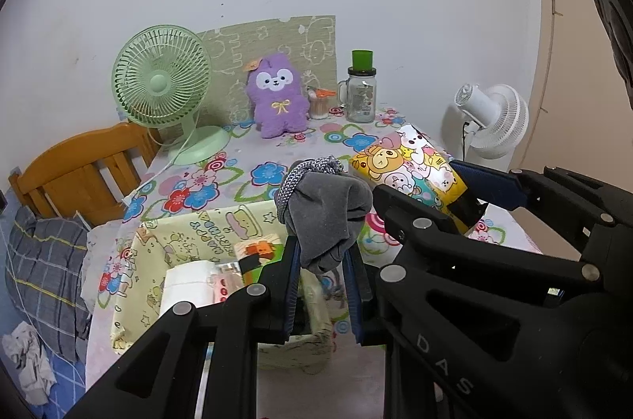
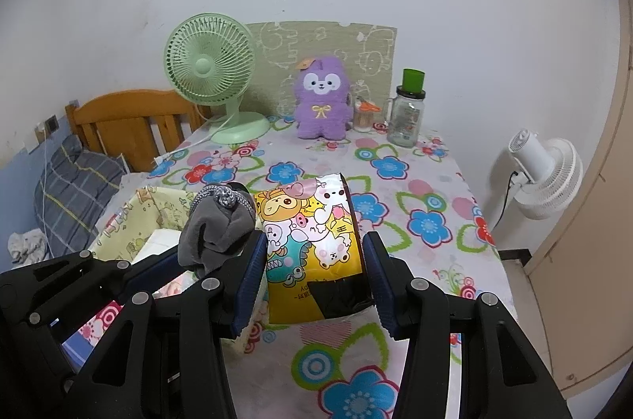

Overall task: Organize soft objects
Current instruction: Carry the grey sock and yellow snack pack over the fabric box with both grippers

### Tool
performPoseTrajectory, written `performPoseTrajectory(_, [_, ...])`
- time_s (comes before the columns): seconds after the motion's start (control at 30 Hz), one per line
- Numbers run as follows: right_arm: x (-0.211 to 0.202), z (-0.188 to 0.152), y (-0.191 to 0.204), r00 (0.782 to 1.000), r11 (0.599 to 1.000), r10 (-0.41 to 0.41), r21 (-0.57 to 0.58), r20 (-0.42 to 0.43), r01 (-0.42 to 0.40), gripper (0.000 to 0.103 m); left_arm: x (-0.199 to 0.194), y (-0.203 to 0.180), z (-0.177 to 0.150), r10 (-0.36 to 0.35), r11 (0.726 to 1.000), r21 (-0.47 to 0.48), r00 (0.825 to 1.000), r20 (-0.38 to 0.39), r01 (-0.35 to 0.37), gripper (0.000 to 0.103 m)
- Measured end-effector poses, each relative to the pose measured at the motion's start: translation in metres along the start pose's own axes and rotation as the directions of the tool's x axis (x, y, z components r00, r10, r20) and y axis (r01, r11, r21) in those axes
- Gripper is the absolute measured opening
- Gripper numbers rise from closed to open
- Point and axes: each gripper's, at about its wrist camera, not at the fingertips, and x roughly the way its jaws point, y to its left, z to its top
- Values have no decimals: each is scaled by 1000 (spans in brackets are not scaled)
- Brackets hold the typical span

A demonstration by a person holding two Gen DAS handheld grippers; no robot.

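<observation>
My left gripper (image 1: 322,260) is shut on a rolled grey sock bundle (image 1: 328,217) with a speckled cuff, held above the cream cartoon-print fabric basket (image 1: 190,233). That bundle (image 2: 217,233) also shows at the left of the right wrist view. My right gripper (image 2: 314,260) is shut on a shiny cartoon-print soft pack (image 2: 312,233), both blue pads pressing its sides, above the flowered tablecloth (image 2: 415,205). From the left wrist view the pack (image 1: 411,169) hangs just right of the socks. A purple plush toy (image 2: 322,98) sits upright at the back of the table.
The basket (image 2: 130,217) holds a white roll (image 1: 186,286) and small packets. A green desk fan (image 1: 162,82), a glass jar with a green lid (image 1: 361,90) and a cotton-swab tub (image 1: 318,104) stand at the back. A white fan (image 2: 546,169) is right of the table, a wooden headboard (image 1: 79,169) and pillow left.
</observation>
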Motion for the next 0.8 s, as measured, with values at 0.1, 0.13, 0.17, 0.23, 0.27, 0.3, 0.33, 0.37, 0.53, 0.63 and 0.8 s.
performPoseTrajectory(0.1, [4,2,7,1000,1000,6,-6,-1,-6,53,2,9,-1,5,1000,-7,1000,0,-5,20])
performPoseTrajectory(0.13, [5,3,11,1000,1000,8,-9,-1,-8,53,3,13,-1,7,1000,-10,1000,-2,-7,20])
performPoseTrajectory(0.17, [7,4,13,1000,1000,10,-12,-2,-10,53,3,16,-1,11,1000,-13,1000,-2,-11,20])
performPoseTrajectory(0.23, [11,7,19,1000,1000,18,-20,-3,-18,53,5,22,-1,17,1000,-21,1000,-4,-17,21])
performPoseTrajectory(0.27, [13,8,21,1000,1000,20,-22,-5,-20,53,5,25,-1,22,999,-24,1000,-4,-22,21])
performPoseTrajectory(0.3, [16,9,25,1000,999,26,-27,-5,-26,53,5,28,-2,26,999,-26,1000,-4,-26,21])
performPoseTrajectory(0.33, [17,10,28,1000,999,31,-29,-6,-31,53,6,32,-2,30,999,-29,1000,-5,-30,21])
performPoseTrajectory(0.37, [19,11,31,999,999,36,-31,-8,-37,53,6,34,-3,32,999,-31,999,-6,-33,21])
performPoseTrajectory(0.53, [30,13,43,997,997,74,-36,-25,-74,53,10,47,-5,49,998,-39,999,-13,-50,21])
performPoseTrajectory(0.63, [36,14,50,996,996,84,-40,-28,-85,53,12,55,-7,59,997,-44,998,-16,-59,21])
performPoseTrajectory(0.8, [45,15,61,994,994,99,-43,-41,-101,53,19,64,-9,69,996,-46,997,-26,-70,21])
